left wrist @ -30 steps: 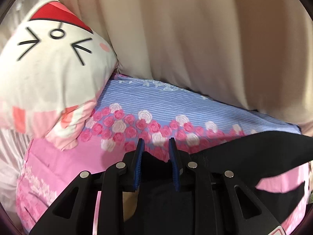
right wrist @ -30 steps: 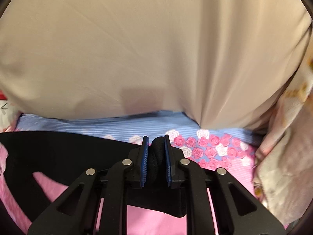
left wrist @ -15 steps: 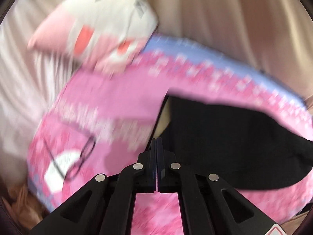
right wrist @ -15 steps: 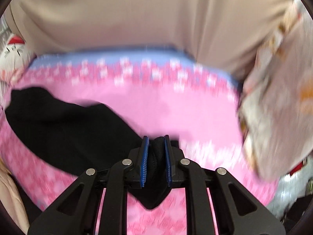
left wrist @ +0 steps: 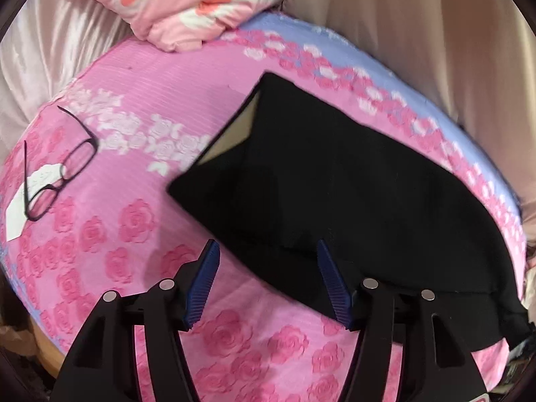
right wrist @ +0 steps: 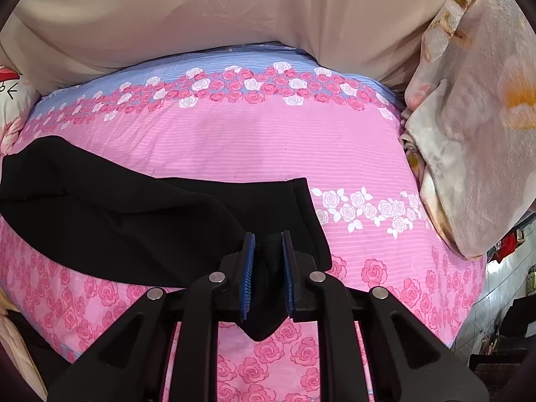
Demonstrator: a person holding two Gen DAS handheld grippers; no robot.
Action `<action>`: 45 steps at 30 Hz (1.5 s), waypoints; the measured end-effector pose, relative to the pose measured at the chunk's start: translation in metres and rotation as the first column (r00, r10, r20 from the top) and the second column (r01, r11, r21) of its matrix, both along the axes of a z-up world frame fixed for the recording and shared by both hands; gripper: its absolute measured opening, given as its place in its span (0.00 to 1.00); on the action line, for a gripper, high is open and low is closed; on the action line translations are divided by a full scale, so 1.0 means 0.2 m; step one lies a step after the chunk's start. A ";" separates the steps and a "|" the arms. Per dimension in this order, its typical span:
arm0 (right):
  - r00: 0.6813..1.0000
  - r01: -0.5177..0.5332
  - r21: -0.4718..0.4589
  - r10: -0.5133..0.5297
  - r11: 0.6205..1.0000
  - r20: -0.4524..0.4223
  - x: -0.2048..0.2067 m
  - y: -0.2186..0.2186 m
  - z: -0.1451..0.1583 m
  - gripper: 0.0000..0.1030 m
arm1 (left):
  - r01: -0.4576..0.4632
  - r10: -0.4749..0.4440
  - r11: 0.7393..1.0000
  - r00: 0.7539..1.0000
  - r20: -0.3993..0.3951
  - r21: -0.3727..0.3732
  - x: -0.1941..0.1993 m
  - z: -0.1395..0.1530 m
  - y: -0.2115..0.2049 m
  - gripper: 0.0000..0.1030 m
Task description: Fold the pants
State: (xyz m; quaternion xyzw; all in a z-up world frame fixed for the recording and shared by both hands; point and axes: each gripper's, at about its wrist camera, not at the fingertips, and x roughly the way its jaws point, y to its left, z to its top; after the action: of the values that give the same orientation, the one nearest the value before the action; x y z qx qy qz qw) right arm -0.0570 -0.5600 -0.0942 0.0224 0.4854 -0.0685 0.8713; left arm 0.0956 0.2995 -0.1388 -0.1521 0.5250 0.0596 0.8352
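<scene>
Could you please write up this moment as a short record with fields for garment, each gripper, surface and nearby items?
garment: black pants lying spread on the bed
left gripper: open, at the pants' near edge, holding nothing
right gripper: shut on a bunched piece of the pants
surface: pink rose-print bedsheet
nearby items: black-framed glasses on a white paper slip; pink and white pillow at the bed's far end

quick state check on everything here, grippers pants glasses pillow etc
left gripper: open, empty, over the near edge of the pants
right gripper: shut on a bunch of pants fabric
pants: black, lying on the bed, one end held by the right gripper
glasses: unfolded, lying on the bed partly over a white paper
paper: flat on the bed
pillow: lying at the bed's far corner
blanket: bunched up at the right of the bed
</scene>
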 end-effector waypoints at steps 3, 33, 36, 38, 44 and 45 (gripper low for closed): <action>1.000 0.000 -0.010 0.000 1.000 -0.004 0.00 0.03 0.01 0.15 | -0.079 0.079 0.996 0.997 -0.007 -0.039 0.05 -0.06 0.06 0.57; 0.990 0.051 -0.058 -0.042 0.997 0.135 0.02 0.01 0.18 0.16 | 0.056 -0.051 0.996 0.997 -0.064 0.073 0.08 0.14 0.31 0.09; 0.948 0.048 -0.095 -0.015 0.994 0.318 -0.04 0.08 0.44 0.16 | 0.101 -0.085 0.984 0.990 -0.111 0.147 0.10 0.09 0.25 0.10; 0.936 0.042 -0.156 0.016 0.987 0.352 -0.09 0.12 0.49 0.16 | 0.106 -0.081 0.978 0.987 -0.142 0.182 0.08 0.03 0.22 0.10; 0.979 0.079 -0.201 -0.114 0.976 -0.168 -0.32 -0.10 -0.30 0.16 | 0.064 -0.031 0.980 0.984 -0.176 0.190 0.03 -0.06 0.23 0.17; 0.963 0.144 -0.173 -0.178 0.974 -0.201 -0.38 -0.15 -0.37 0.16 | 0.059 -0.020 0.976 0.983 -0.184 0.208 0.03 -0.05 0.23 0.18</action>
State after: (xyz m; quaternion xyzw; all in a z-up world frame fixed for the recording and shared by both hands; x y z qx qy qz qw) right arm -0.1324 -0.5904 -0.1685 -0.0142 0.5667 -0.1791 0.8041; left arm 0.1015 0.3450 -0.1497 -0.0453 0.5923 0.1121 0.7966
